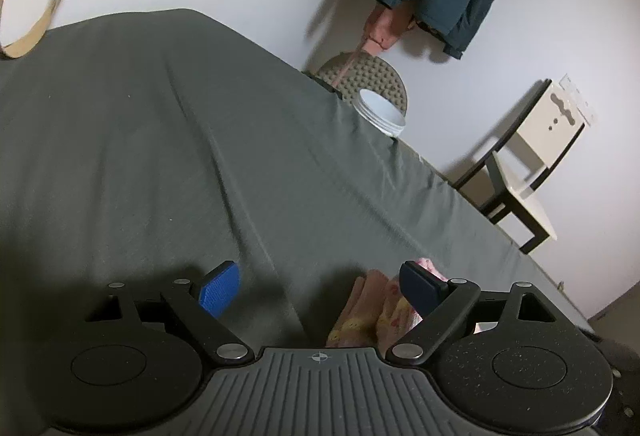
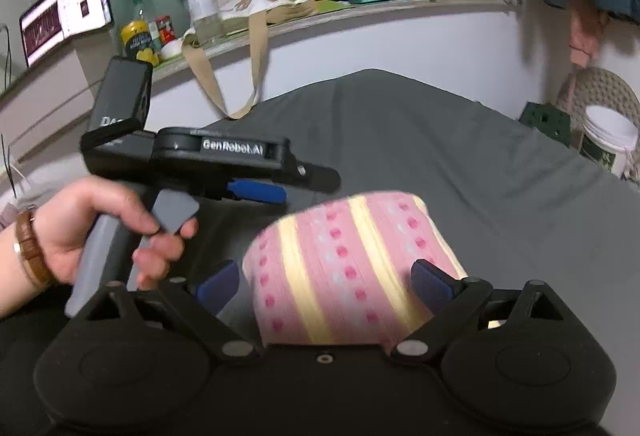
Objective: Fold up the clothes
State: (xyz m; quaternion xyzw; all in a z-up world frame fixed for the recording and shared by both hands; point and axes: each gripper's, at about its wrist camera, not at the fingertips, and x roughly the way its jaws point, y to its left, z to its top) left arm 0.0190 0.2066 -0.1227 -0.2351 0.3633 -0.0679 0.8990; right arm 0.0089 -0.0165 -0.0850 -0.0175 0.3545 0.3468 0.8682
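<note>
We hover both grippers, left (image 1: pixel 320 288) and right (image 2: pixel 324 286), wide open and empty, over the cloth (image 2: pixel 344 264); next, pinch an edge.

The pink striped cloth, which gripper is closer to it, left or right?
Right. The pink striped cloth lies between the open fingers of the right gripper; the left gripper hangs beside the cloth's far left edge.
</note>
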